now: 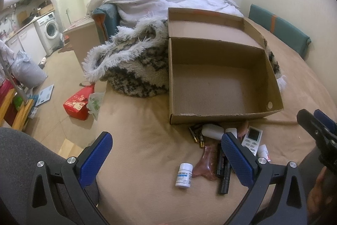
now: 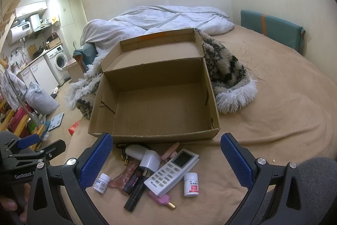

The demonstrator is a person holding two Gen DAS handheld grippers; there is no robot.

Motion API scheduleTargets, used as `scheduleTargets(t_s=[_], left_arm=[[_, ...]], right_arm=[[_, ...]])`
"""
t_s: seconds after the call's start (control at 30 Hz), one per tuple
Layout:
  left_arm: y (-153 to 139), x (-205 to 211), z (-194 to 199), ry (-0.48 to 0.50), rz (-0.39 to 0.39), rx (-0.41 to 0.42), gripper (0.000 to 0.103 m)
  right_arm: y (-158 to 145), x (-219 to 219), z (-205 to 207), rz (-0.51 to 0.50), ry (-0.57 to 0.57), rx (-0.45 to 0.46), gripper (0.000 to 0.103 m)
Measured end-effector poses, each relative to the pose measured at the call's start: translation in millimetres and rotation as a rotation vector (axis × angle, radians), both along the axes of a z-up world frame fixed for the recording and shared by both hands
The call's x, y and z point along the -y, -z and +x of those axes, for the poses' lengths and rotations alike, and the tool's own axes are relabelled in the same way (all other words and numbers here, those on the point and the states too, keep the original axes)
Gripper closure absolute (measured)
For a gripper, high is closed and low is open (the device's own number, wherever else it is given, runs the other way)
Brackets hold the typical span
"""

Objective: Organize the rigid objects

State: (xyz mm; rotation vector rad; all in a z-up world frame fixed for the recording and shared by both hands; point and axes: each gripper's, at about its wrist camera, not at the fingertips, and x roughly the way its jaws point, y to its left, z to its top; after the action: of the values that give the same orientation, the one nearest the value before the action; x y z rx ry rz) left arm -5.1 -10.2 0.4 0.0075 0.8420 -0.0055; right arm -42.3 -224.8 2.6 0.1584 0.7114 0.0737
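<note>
An open, empty cardboard box (image 1: 221,85) (image 2: 155,107) sits on the tan bed. In front of it lies a pile of small items: a white remote control (image 2: 171,170) (image 1: 251,137), a white pill bottle with a blue label (image 1: 183,175) (image 2: 101,183), one with a red label (image 2: 191,184), black flashlights (image 2: 134,193) (image 1: 224,174), a white charger plug (image 2: 150,161), batteries (image 1: 197,136) and a pink item (image 2: 161,200). My left gripper (image 1: 166,157) is open, low over the bed beside the blue-label bottle. My right gripper (image 2: 166,159) is open above the pile.
A shaggy black-and-white rug (image 1: 134,69) (image 2: 227,75) lies bunched behind the box. A white duvet (image 2: 160,20) and teal cushion (image 2: 271,28) lie farther back. The bed's left edge drops to a floor with a red bag (image 1: 76,105), scale and washing machine (image 1: 49,30).
</note>
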Motion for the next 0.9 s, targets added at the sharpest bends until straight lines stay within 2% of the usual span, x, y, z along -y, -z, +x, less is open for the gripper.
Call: scheduleTargets(t_s=[0.9], left_arm=[[4.8,-2.3,-0.4,0.005,-0.001,-0.01,0.0]], right_arm=[[-2.3,-2.3,-0.3,0.001,-0.011,-0.001,0.0]])
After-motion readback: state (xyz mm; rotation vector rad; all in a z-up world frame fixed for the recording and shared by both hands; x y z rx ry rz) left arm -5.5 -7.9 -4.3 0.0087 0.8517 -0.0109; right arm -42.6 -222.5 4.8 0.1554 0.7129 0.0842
